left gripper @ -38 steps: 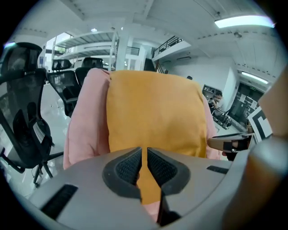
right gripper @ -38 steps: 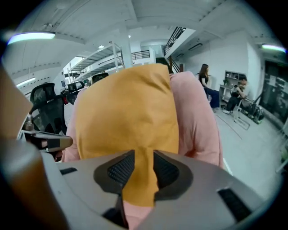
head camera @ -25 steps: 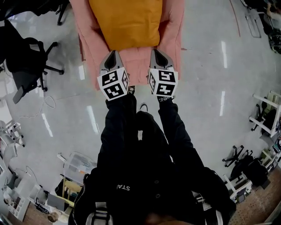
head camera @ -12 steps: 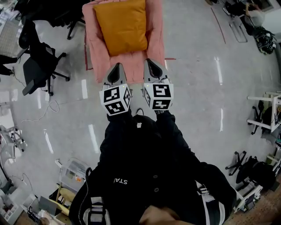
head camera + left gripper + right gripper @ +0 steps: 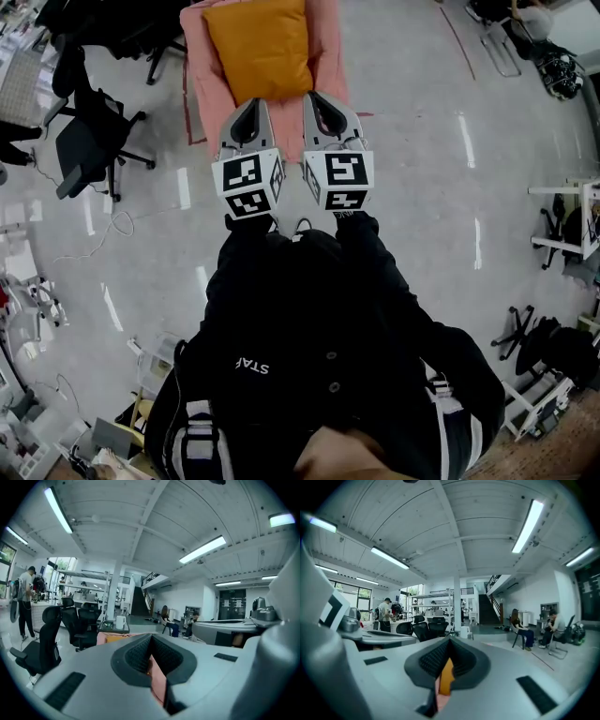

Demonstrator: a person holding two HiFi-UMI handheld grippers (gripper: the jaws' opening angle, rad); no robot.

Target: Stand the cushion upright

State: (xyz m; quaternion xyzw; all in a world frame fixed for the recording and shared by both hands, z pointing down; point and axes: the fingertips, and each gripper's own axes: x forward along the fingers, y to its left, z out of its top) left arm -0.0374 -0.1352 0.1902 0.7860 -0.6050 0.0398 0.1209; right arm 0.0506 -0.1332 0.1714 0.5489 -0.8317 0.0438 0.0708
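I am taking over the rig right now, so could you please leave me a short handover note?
Left hand-held gripper: shut, holding nothing.
Right hand-held gripper: shut, holding nothing.
Both hover side by side before the orange cushion on the pink armchair.
Done: unclear; from above I cannot tell whether the cushion stands upright.
Left: check it, and prop it upright if it lies flat.

Pink seat cut off by the head view's top edge, mostly covered by orange cushion, near end behind left tongs and right tongs, only slivers of both in the gripper views, distant people too small to tell.
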